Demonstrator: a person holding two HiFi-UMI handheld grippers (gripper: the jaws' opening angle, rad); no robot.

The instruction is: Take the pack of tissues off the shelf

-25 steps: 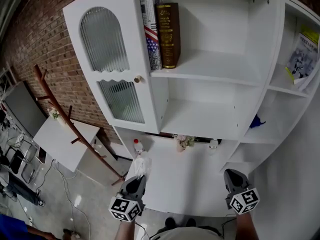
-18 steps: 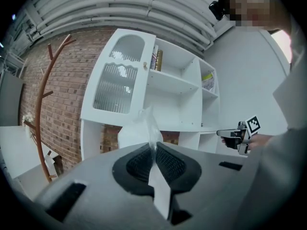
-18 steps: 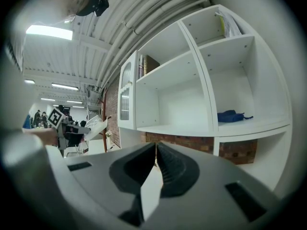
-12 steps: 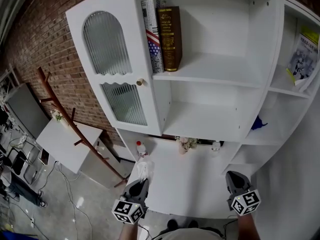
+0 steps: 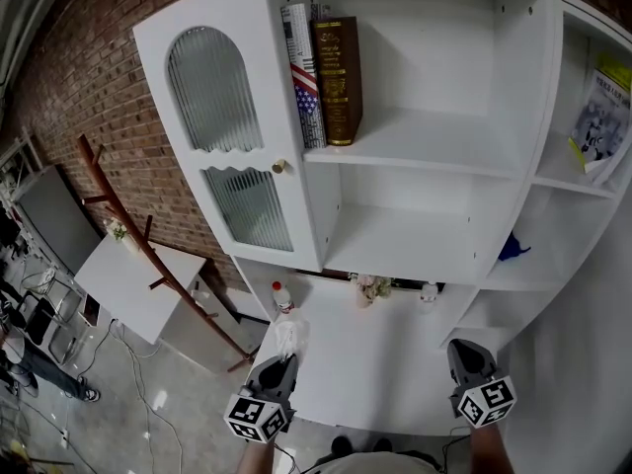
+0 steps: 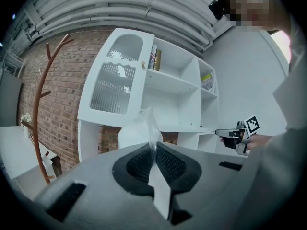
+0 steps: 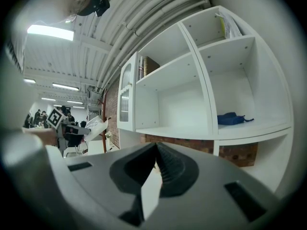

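Observation:
The pack of tissues (image 5: 291, 336), a white crinkly plastic pack, hangs off the shelf over the white counter (image 5: 385, 363). My left gripper (image 5: 279, 363) is shut on its edge. In the left gripper view the pack (image 6: 136, 131) sticks up from between the jaws of the left gripper (image 6: 154, 147). My right gripper (image 5: 457, 349) is at the counter's right, shut and empty. In the right gripper view the right gripper (image 7: 156, 147) has its jaws together, and the left gripper (image 7: 74, 131) with the pack (image 7: 96, 125) shows at the far left.
The white shelf unit (image 5: 415, 166) has its glass door (image 5: 237, 146) swung open. It holds books (image 5: 331, 67), a blue cloth (image 5: 511, 247) and a magazine (image 5: 600, 117). A small bottle (image 5: 282, 296) and a flower ornament (image 5: 370, 286) stand at the counter's back. A wooden coat rack (image 5: 148, 255) is on the left.
The head view has drifted slightly. Both grippers stay where they were, the left still shut on the pack.

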